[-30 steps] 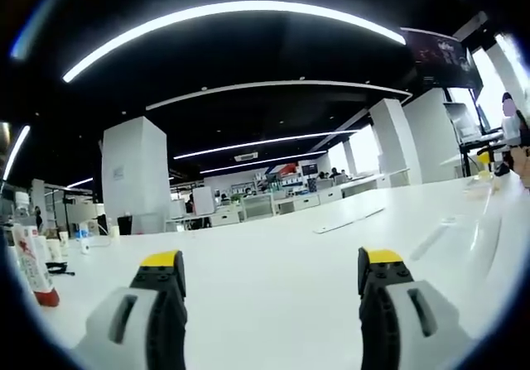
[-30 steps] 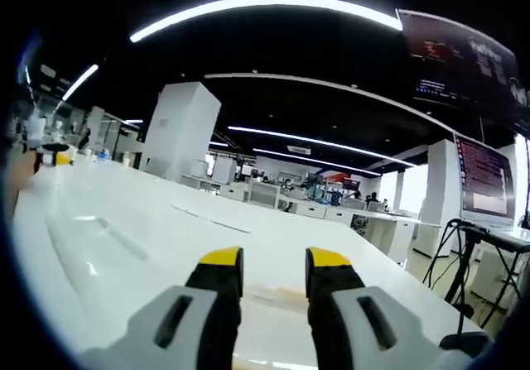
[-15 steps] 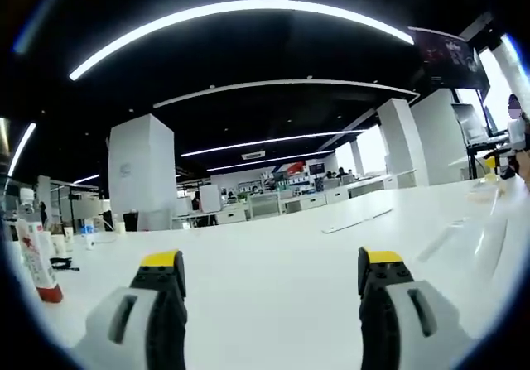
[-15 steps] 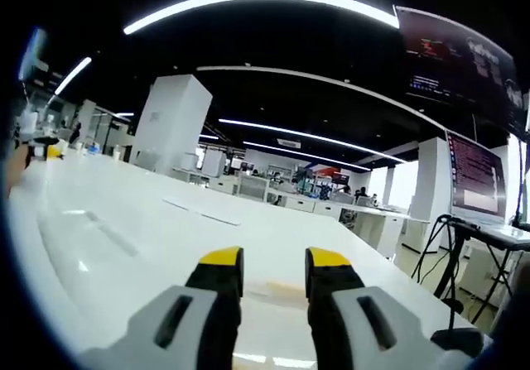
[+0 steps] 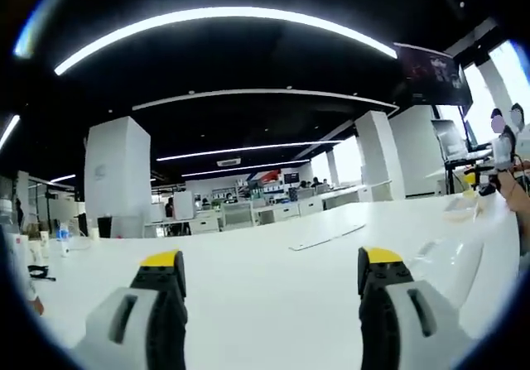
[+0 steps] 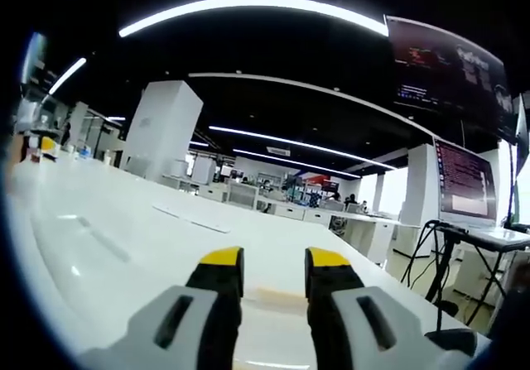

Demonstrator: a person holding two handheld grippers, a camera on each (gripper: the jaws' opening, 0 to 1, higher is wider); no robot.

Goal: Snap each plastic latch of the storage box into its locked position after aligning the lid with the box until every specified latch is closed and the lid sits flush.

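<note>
Ahead of the left gripper (image 5: 272,272), whose two yellow-tipped jaws stand wide apart and empty, a white table (image 5: 248,279) stretches away. One translucent storage-box lid (image 5: 451,258) lies to its right. The right gripper (image 6: 273,272) has its two jaws nearly together, a narrow gap between them, over the lid (image 6: 91,246), holding nothing.

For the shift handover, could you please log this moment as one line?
left hand-held gripper: open, above white table | right hand-held gripper: jaws narrowly apart, nothing held | storage box: not identifiable
</note>
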